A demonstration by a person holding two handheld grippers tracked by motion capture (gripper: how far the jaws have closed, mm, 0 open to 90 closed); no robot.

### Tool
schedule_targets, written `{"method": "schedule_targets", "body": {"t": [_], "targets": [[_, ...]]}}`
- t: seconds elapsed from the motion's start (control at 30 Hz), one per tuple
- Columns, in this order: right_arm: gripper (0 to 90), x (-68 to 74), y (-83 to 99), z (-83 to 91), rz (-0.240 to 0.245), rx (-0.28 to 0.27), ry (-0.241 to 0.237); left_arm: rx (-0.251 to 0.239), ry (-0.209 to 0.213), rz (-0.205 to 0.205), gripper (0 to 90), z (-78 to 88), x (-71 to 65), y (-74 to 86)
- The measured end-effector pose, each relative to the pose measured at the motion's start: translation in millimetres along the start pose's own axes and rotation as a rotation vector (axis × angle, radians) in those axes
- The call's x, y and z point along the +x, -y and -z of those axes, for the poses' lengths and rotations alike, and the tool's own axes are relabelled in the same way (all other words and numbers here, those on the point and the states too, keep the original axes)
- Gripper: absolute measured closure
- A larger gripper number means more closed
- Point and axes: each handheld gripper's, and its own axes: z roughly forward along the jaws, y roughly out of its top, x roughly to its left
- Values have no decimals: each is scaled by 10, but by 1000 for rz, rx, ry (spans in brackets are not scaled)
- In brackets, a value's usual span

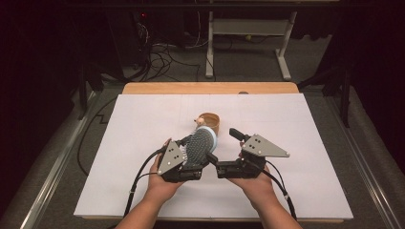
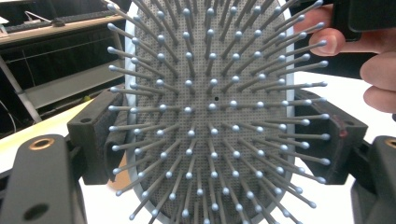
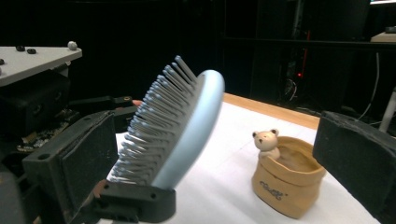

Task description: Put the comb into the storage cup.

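— Where's the hairbrush (image 1: 200, 144)?
— Clamped in my left gripper (image 1: 187, 153), raised over the table (image 1: 143, 143), bristles up. My right gripper (image 1: 224, 150), just beside, stands apart.
— The pouch (image 1: 210, 122)?
— Behind, holding a small bear (image 3: 267, 141).

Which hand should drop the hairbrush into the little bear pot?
Probably the left. The left gripper already clamps the hairbrush by its edges, just in front of the bear pot. The right gripper is open, its jaws wide apart and holding nothing, beside the brush.
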Motion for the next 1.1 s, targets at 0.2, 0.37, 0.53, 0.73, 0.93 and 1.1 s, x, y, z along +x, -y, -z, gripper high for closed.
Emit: {"method": "schedule_targets", "body": {"t": [0.2, 0.37, 0.53, 0.73, 0.93, 1.1], "targets": [[15, 35, -27, -46, 0, 5, -14, 3, 3, -3, 205, -6, -16, 14], [35, 58, -44, -84, 2, -2, -26, -6, 7, -7, 205, -10, -45, 4], [69, 73, -56, -122, -13, 0, -41, -12, 14, -9, 205, -3, -69, -6], [153, 95, -73, -141, -21, -15, -65, -10, 15, -14, 205, 1, -74, -4], [188, 84, -65, -147, -48, -7, -70, -6, 13, -22, 205, 2, -80, 7], [211, 77, -57, -164, -57, -6, -76, -6, 13, -23, 205, 2, -78, 7]]}}
